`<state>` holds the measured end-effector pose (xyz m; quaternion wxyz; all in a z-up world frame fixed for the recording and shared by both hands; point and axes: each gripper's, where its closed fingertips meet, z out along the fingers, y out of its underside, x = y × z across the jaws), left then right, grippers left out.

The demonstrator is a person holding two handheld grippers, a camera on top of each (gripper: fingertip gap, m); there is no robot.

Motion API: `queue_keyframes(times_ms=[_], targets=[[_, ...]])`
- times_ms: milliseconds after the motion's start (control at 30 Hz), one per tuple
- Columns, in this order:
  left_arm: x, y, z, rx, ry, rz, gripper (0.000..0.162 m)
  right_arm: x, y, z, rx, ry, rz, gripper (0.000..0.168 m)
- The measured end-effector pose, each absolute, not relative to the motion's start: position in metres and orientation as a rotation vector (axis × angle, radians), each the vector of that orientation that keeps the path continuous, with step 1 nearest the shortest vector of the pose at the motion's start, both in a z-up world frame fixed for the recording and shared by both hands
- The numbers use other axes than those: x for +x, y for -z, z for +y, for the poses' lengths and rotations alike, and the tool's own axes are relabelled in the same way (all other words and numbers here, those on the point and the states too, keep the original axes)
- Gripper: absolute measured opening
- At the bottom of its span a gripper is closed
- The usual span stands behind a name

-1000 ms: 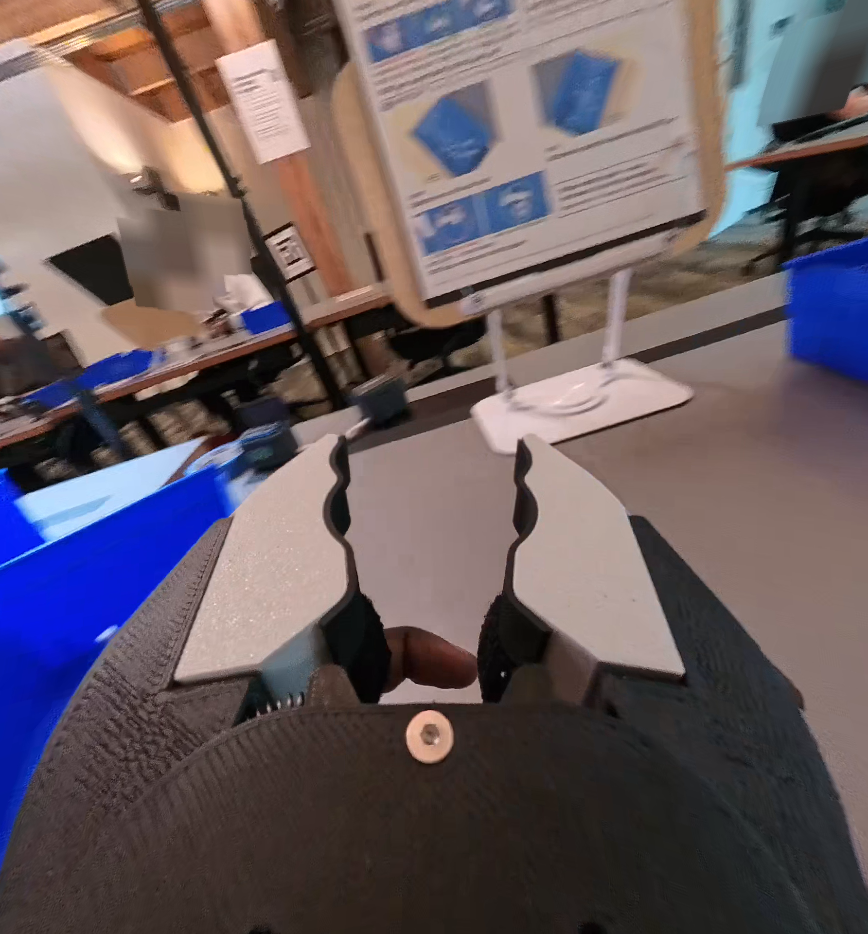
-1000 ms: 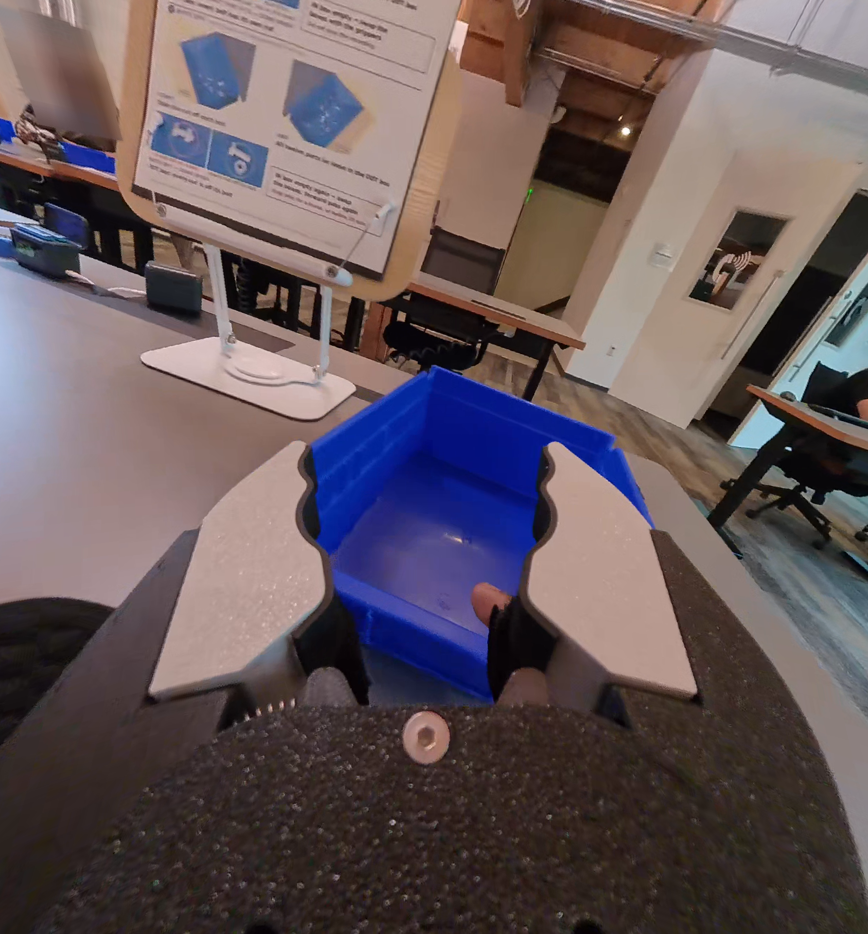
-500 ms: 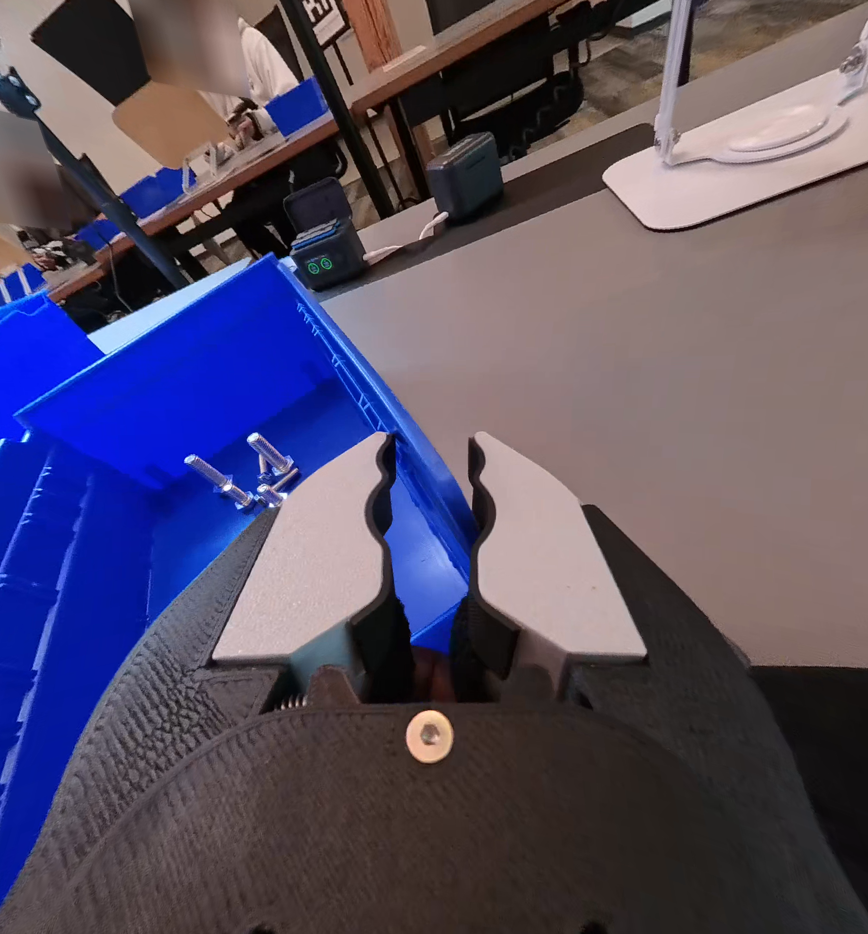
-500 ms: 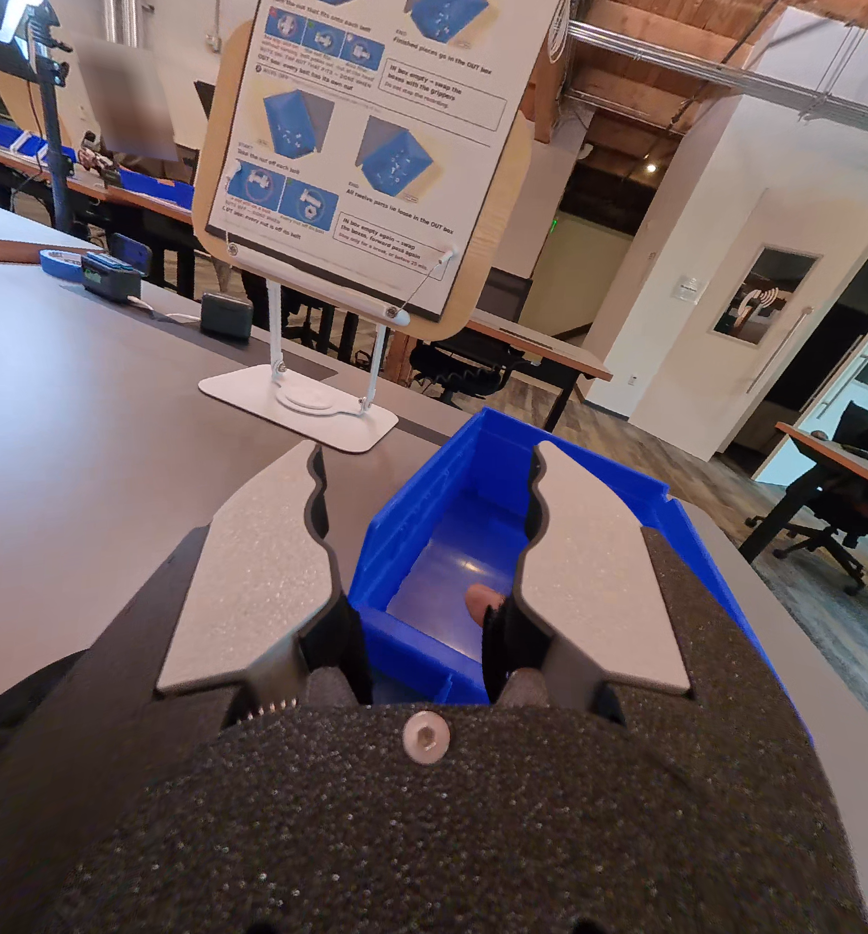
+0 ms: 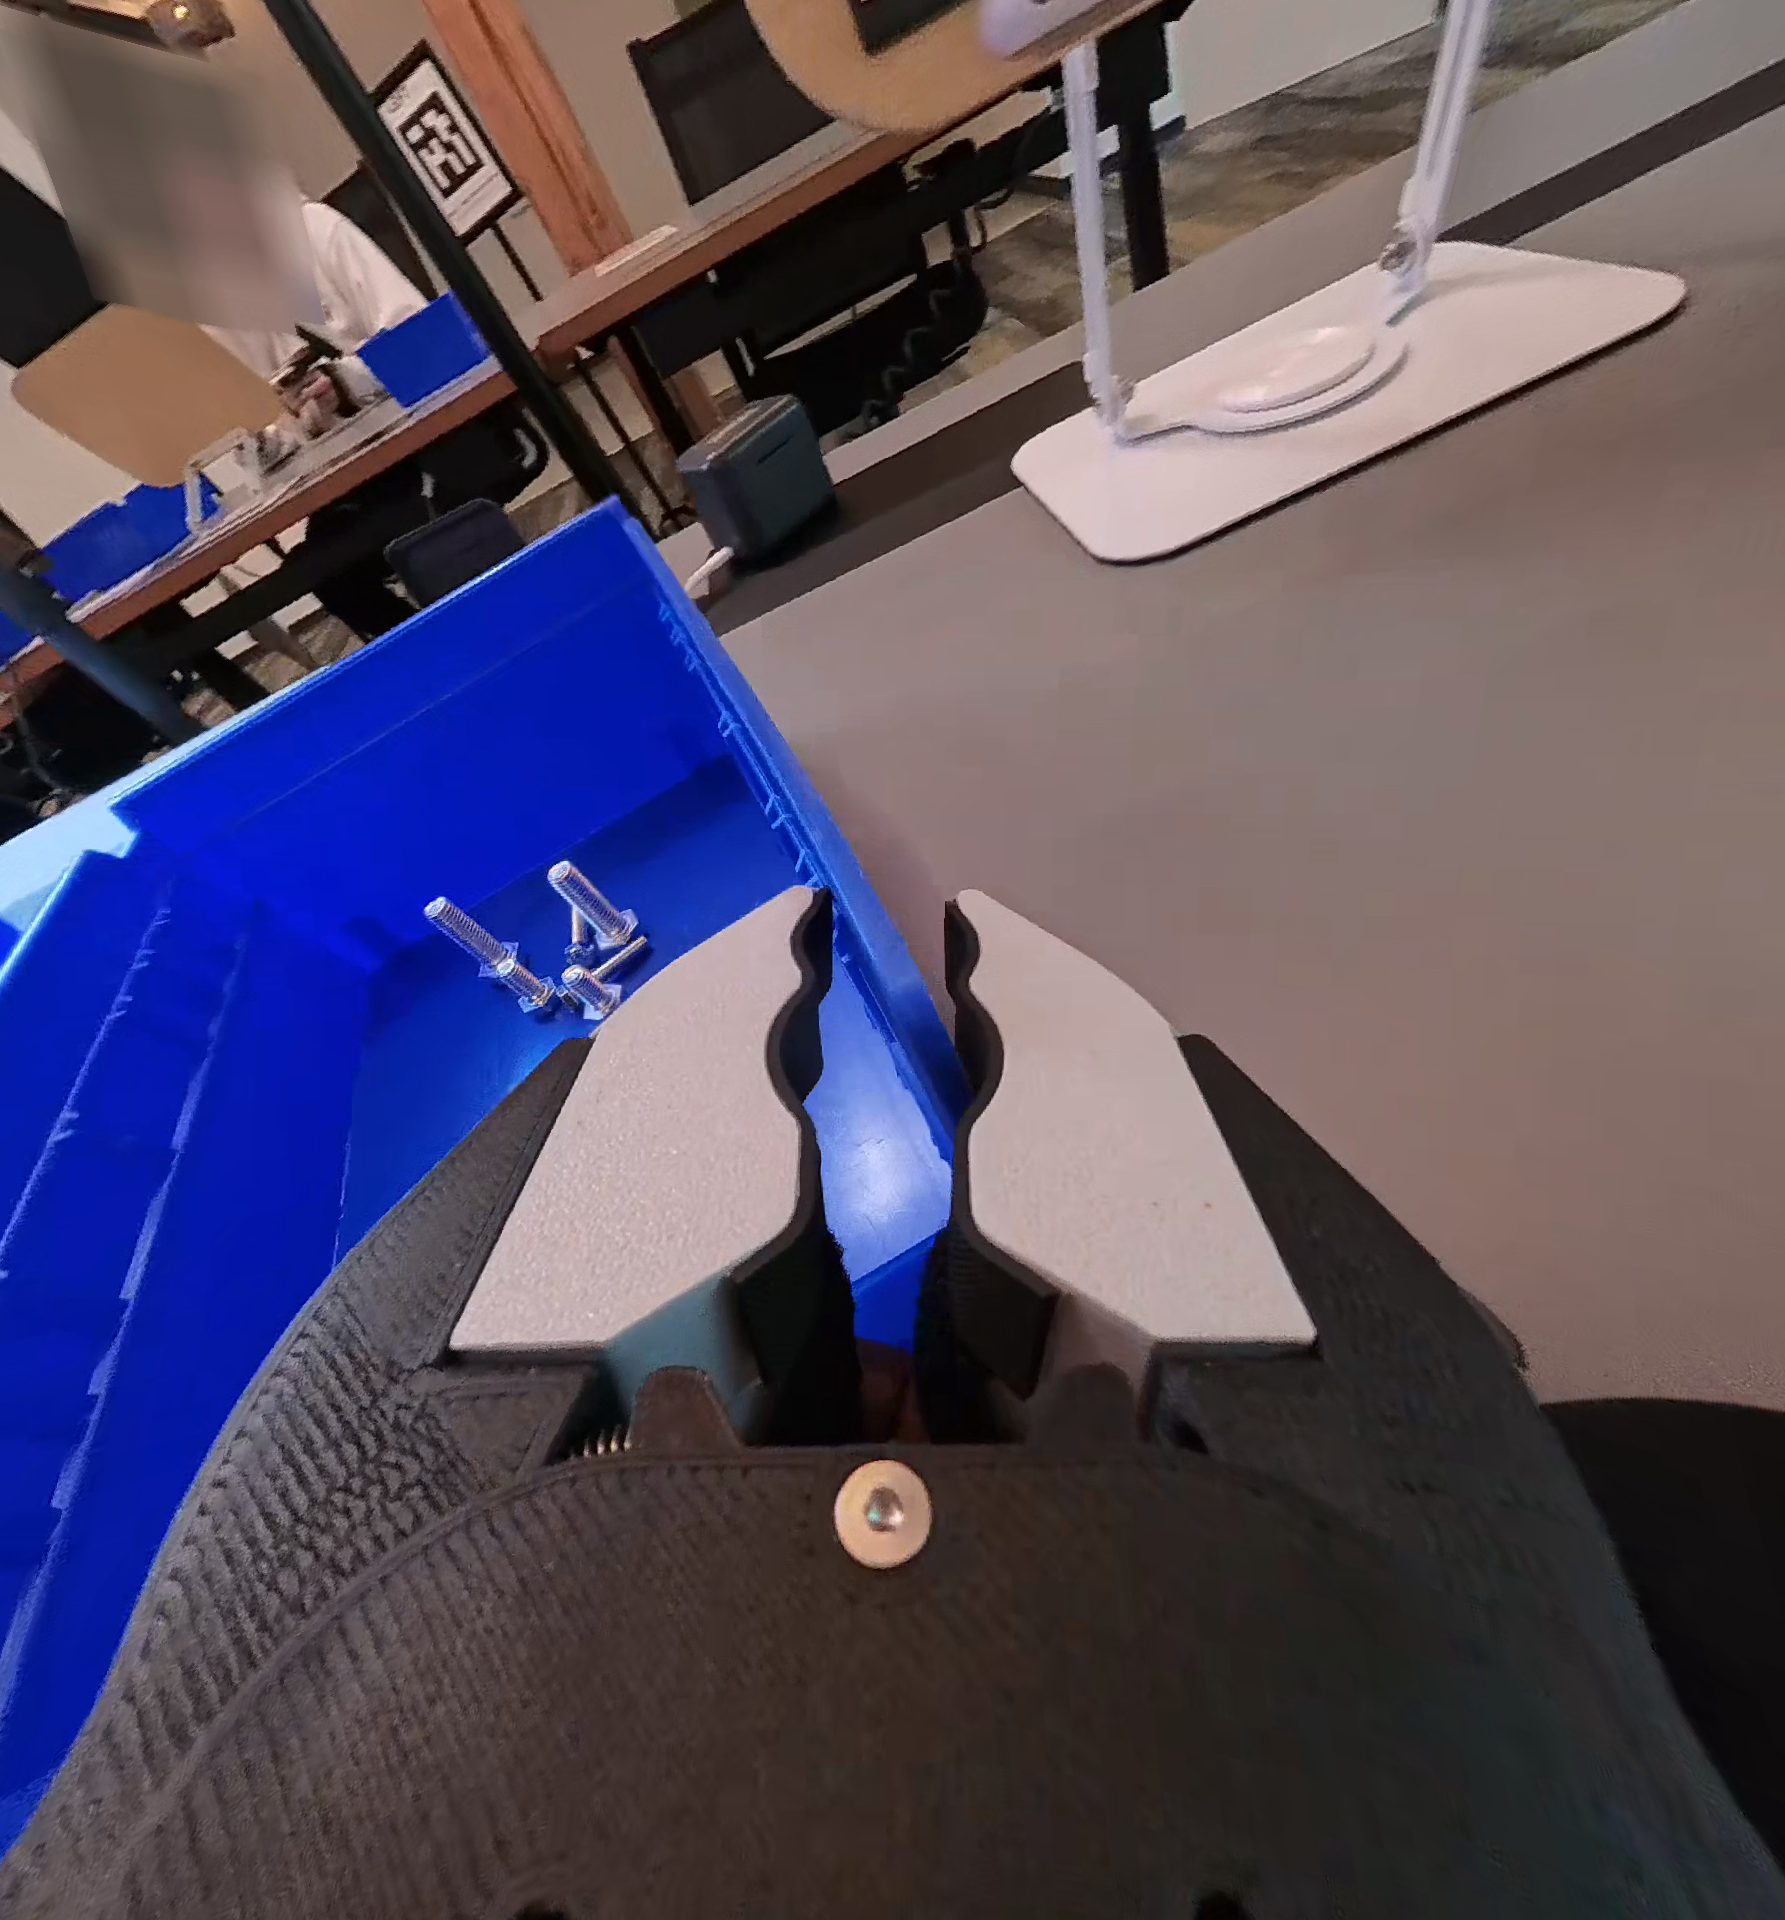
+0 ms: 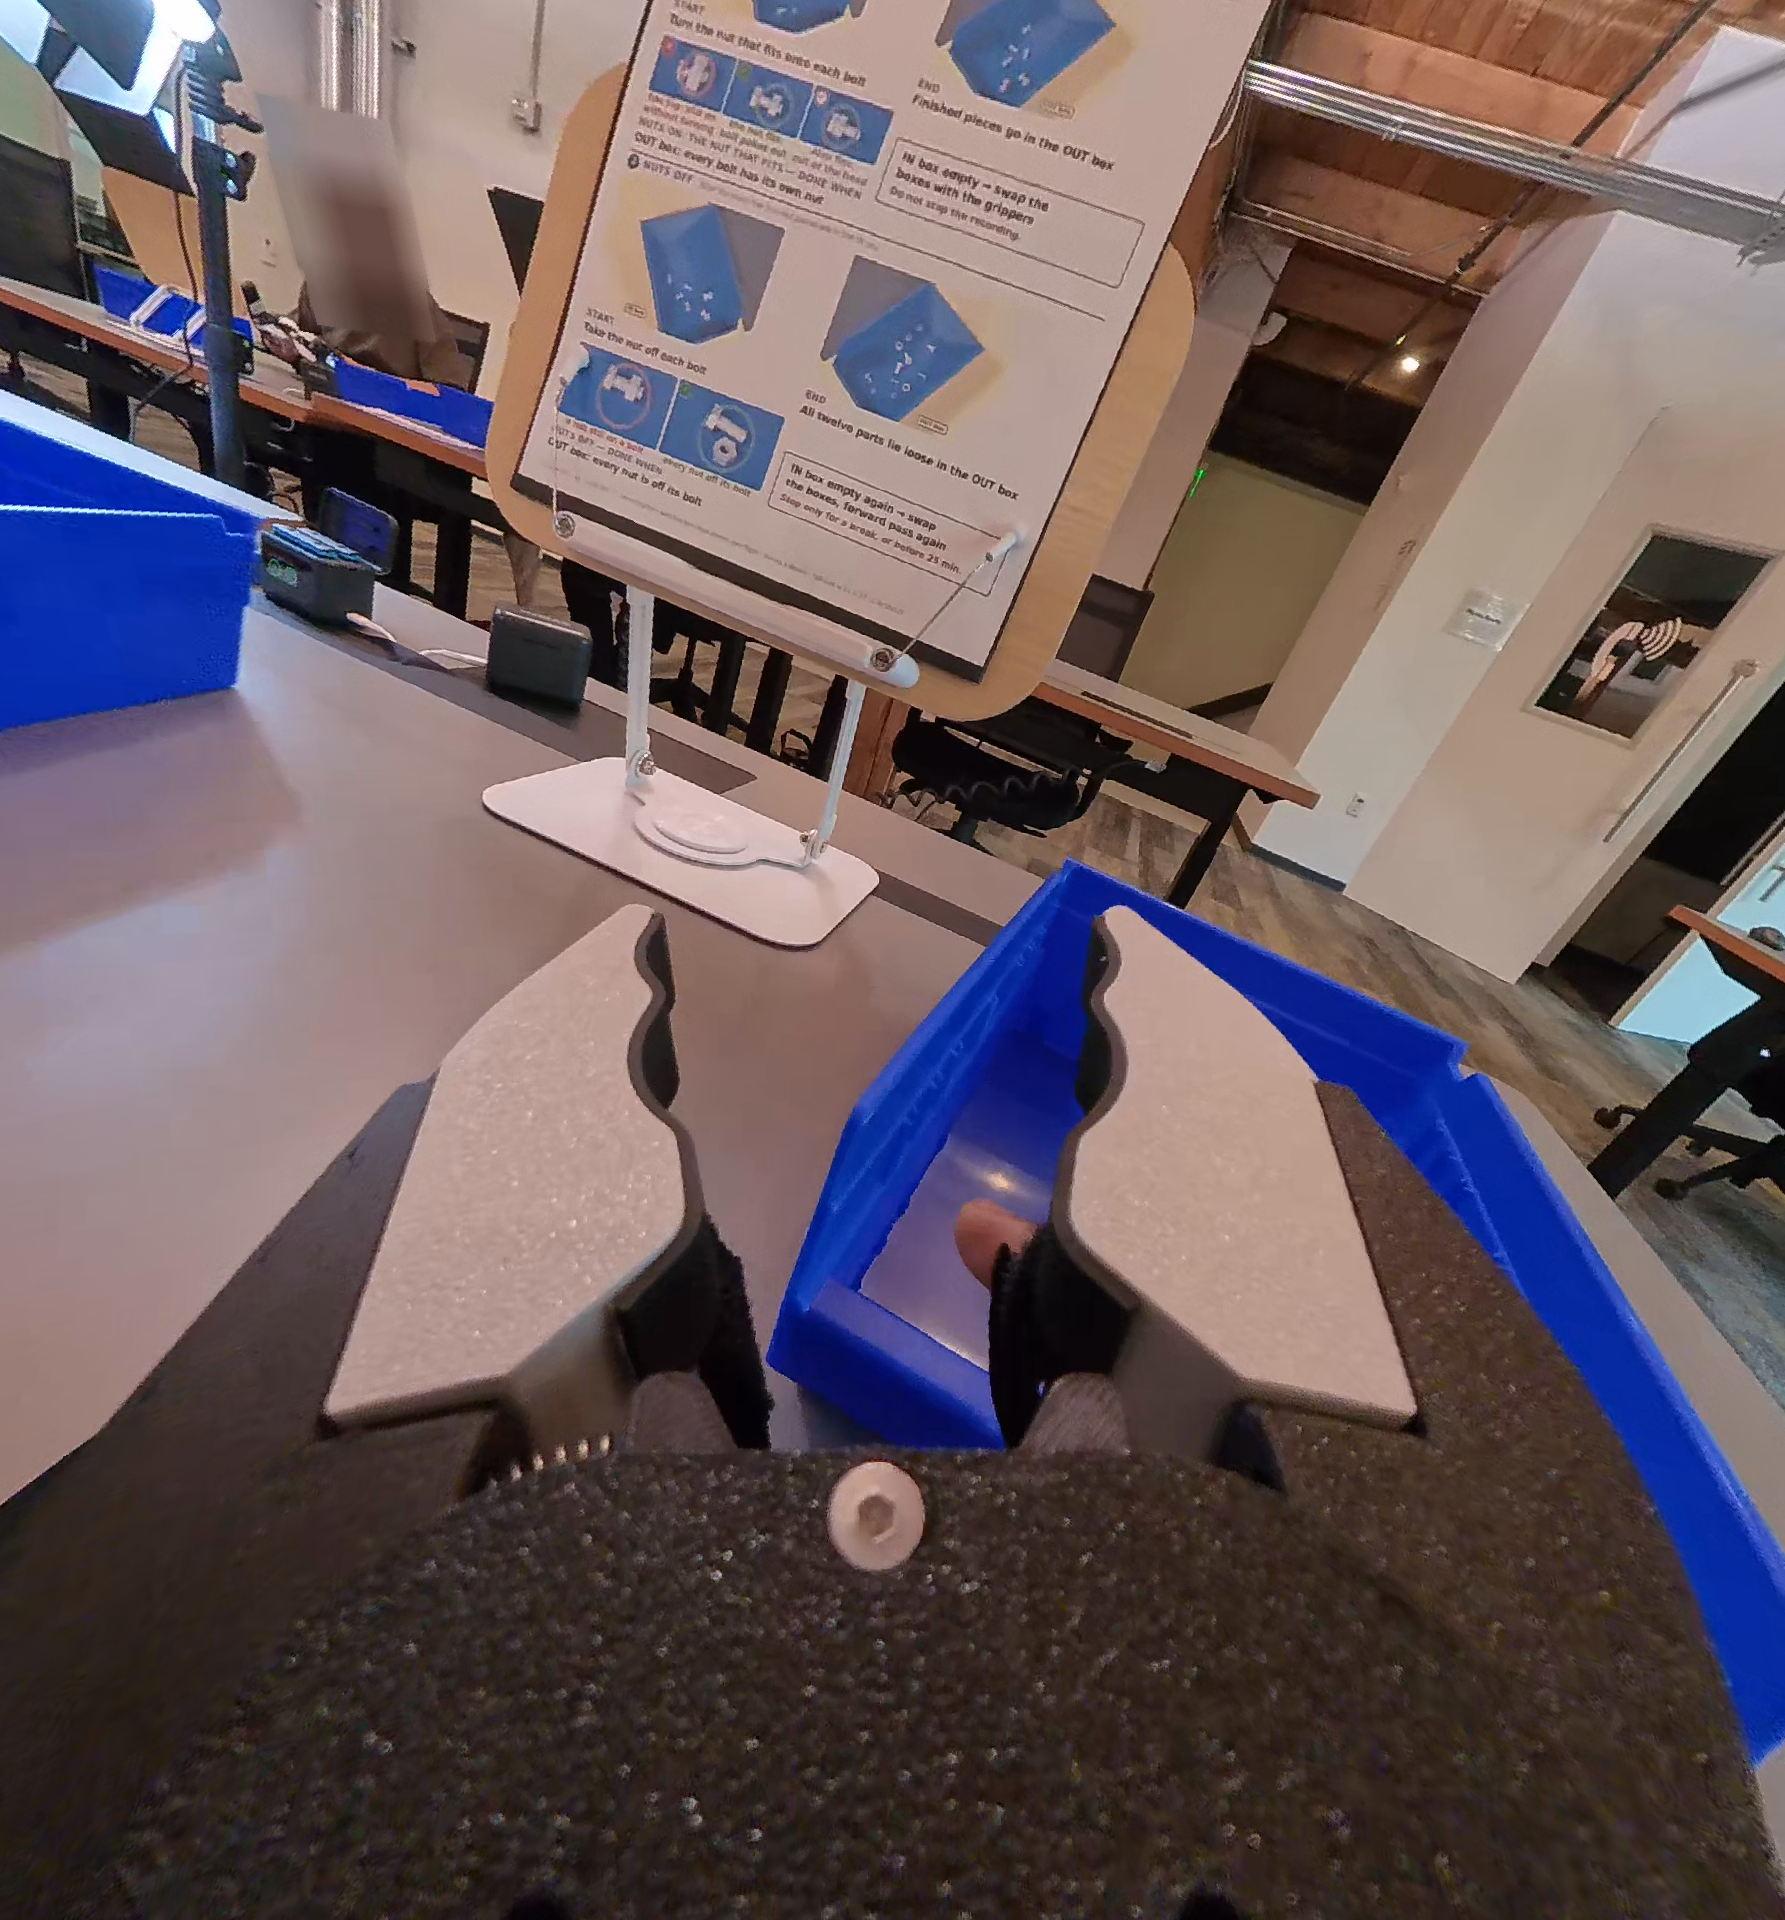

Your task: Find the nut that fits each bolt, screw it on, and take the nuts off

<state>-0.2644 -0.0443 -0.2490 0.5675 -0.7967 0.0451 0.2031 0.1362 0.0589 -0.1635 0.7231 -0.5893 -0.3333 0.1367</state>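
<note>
Bolts [image 5: 545,951] in blue bin [image 5: 244,1039], left of parted left claw [image 5: 888,925]

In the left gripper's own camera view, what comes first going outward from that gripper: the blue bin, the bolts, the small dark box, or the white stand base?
From the left gripper, nearest first:
1. Blue bin: its right wall runs under the fingertips.
2. Bolts: inside the bin, ahead and left.
3. Small dark box: at the table's far edge, beyond the bin.
4. White stand base: far right; too close to the box to call.
</note>
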Motion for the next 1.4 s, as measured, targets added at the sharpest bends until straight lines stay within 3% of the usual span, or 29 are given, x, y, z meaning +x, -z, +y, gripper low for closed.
queue_keyframes(times_ms=[133,433,567,767,933,1133,1200,1400], targets=[[-0.258,0.248,-0.038,-1.87,-0.443,0.123,0.019,0.137,0.161,0.057,-1.296,-0.302,-0.735,0.076],[-0.284,0.184,-0.04,-1.721,-0.086,-0.077,0.038,0.129,0.154,0.043,-1.257,-0.359,-0.728,0.075],[-0.323,0.188,-0.017,-1.835,-0.056,-0.044,0.042,0.116,0.15,0.032,-1.224,-0.412,-0.747,0.074],[-0.379,0.25,0.027,-2.137,-0.098,-0.064,0.03,0.1,0.151,0.022,-1.2,-0.418,-0.808,0.074],[-0.397,0.281,0.042,-2.258,-0.132,-0.076,0.028,0.1,0.154,0.022,-1.202,-0.397,-0.831,0.074],[-0.398,0.295,0.05,-2.322,-0.127,-0.049,0.027,0.105,0.154,0.025,-1.207,-0.415,-0.806,0.073],[-0.4,0.297,0.052,-2.328,-0.143,-0.04,0.012,0.105,0.155,0.026,-1.21,-0.407,-0.807,0.072],[-0.394,0.267,0.048,-2.237,-0.175,-0.023,0.01,0.103,0.16,0.028,-1.219,-0.413,-0.816,0.072]])
